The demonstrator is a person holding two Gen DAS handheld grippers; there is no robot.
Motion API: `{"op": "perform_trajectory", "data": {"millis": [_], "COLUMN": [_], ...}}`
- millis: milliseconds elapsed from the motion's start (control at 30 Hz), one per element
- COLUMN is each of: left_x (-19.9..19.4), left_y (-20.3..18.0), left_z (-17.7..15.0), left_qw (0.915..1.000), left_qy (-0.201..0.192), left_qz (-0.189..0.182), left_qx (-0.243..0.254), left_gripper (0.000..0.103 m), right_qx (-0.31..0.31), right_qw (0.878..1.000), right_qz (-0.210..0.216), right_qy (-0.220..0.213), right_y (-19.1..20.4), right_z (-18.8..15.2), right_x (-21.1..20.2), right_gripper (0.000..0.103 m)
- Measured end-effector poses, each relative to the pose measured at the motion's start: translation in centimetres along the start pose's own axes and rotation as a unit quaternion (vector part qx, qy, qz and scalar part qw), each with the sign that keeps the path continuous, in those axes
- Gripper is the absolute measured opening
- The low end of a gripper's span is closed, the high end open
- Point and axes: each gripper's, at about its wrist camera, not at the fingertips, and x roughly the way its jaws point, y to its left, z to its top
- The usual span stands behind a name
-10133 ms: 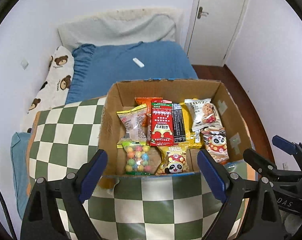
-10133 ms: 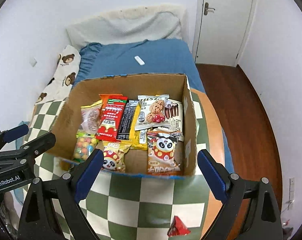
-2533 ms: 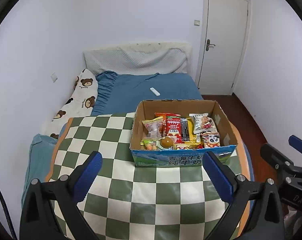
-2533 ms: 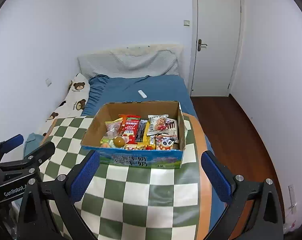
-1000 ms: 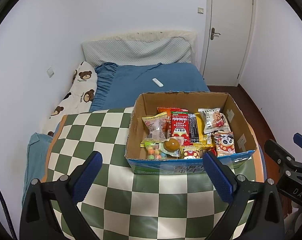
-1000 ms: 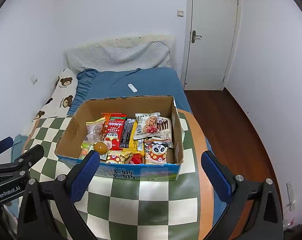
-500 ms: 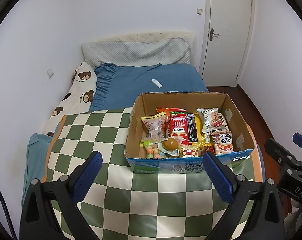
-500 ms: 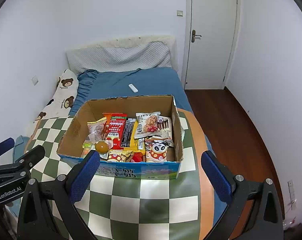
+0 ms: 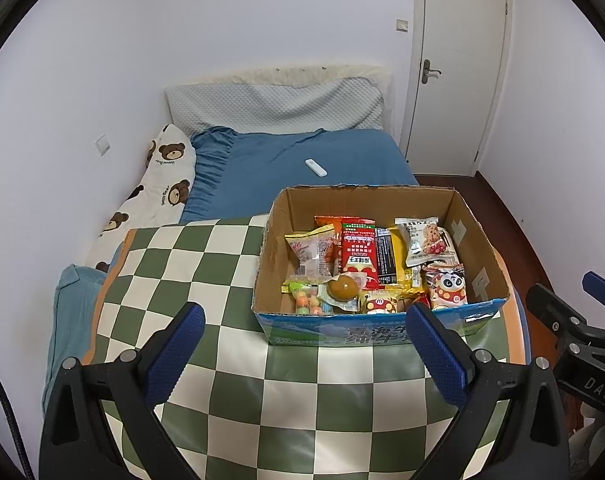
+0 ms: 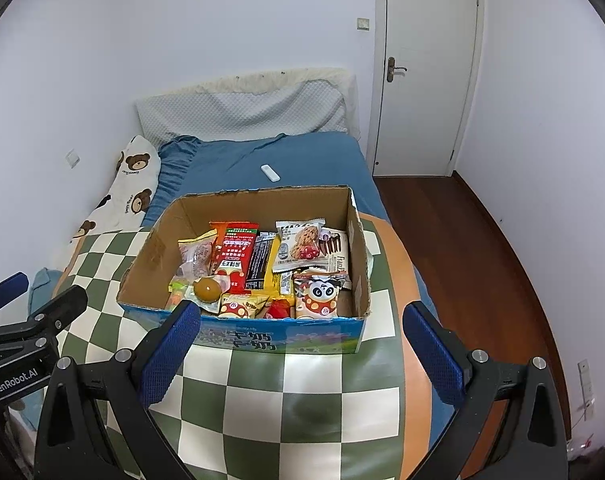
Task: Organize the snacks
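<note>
1. Room: white walls, white door (image 10: 424, 76) far right, bed (image 9: 298, 160) w/ blue sheet behind my table (image 9: 182, 264), which has a green/white checked cover. Bear-print pillow (image 9: 162, 184) on the bed's left, small white remote (image 9: 315, 167) mid-sheet.
2. Views differ: R cam shows wood floor (image 10: 470, 248) right of the table & the red triangular pack (image 10: 280, 309) at the box front; L cam barely shows either.
3. Cardboard box (image 10: 142, 264) sits on the table's right part, full of snacks: red pack (image 9: 357, 252), panda pack (image 9: 446, 285), cookie pack (image 10: 300, 249), round amber one (image 9: 343, 288).
4. Left gripper (image 9: 302, 340) spread wide, empty, box just ahead, right of centre. Right gripper (image 10: 302, 340) spread, empty, box straight ahead, near.
</note>
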Motion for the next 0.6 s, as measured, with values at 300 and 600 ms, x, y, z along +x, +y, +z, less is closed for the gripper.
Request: {"op": "perform_trajectory", "data": {"millis": [300,600], "left_x": [-0.16,-0.31], "left_y": [0.08,0.13], "left_z": [-0.08,-0.22], "left_qw": [1.0,1.0], "left_qy": [0.001,-0.001], "left_qz": [0.001,0.002], "left_qx": [-0.002,0.0], "left_gripper": [0.103,0.103], "right_qx": [-0.002,-0.001], "right_qw": [1.0,1.0], "right_qz": [0.0,0.001], "right_qy": [0.0,-0.003], "right_y": [0.03,-0.08], "right_z": [-0.01,-0.05], "right_x": [-0.02,-0.1], "right_gripper": [0.103,0.103]}}
